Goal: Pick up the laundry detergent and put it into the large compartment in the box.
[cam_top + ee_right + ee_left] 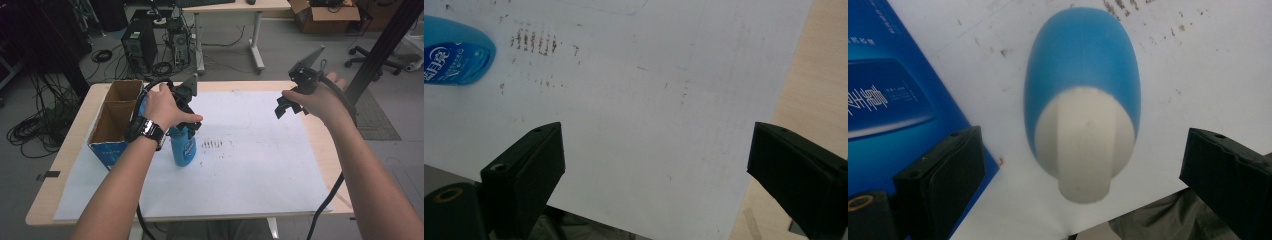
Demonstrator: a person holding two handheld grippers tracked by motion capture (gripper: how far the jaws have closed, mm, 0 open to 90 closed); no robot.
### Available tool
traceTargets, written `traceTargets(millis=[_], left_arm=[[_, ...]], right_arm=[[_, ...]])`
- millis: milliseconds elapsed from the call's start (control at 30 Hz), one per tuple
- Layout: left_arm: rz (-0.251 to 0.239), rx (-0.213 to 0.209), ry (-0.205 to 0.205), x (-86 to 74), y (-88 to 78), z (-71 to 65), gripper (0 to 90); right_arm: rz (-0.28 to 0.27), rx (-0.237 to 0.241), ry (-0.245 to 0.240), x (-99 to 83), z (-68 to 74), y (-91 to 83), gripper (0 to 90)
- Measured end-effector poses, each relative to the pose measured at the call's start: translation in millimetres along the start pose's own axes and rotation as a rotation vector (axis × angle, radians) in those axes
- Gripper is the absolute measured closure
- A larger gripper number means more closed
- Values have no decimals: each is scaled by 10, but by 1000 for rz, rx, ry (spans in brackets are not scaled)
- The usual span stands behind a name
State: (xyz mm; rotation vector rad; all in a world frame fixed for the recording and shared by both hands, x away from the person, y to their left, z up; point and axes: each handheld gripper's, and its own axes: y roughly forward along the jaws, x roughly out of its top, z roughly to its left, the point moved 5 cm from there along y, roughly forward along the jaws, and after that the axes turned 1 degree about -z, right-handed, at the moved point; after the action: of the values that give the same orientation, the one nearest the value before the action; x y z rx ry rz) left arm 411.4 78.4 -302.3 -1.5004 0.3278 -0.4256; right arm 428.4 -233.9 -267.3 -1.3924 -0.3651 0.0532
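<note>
Blue bottle (1083,85) upright, between spread left gripper (1083,170) fingers (943,170), untouched

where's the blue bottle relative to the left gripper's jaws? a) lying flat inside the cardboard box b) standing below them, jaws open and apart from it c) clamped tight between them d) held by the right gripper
b: in the left gripper view the blue bottle stands upright on the paper, its white cap between the wide-open jaws of the left gripper, which do not touch it.

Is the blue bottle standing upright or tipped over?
Upright. The bottle stands on its base on the paper sheet, white cap up, between the open left gripper jaws.
</note>
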Motion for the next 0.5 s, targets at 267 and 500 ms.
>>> traceTargets(millis=[267, 500], left_arm=[[1, -12, 8, 71, 21, -21, 46], [13, -7, 0, 98, 63, -22, 48]], right_arm=[[4, 2, 5, 5, -53, 36, 85], [0, 6, 3, 2, -77, 49, 87]])
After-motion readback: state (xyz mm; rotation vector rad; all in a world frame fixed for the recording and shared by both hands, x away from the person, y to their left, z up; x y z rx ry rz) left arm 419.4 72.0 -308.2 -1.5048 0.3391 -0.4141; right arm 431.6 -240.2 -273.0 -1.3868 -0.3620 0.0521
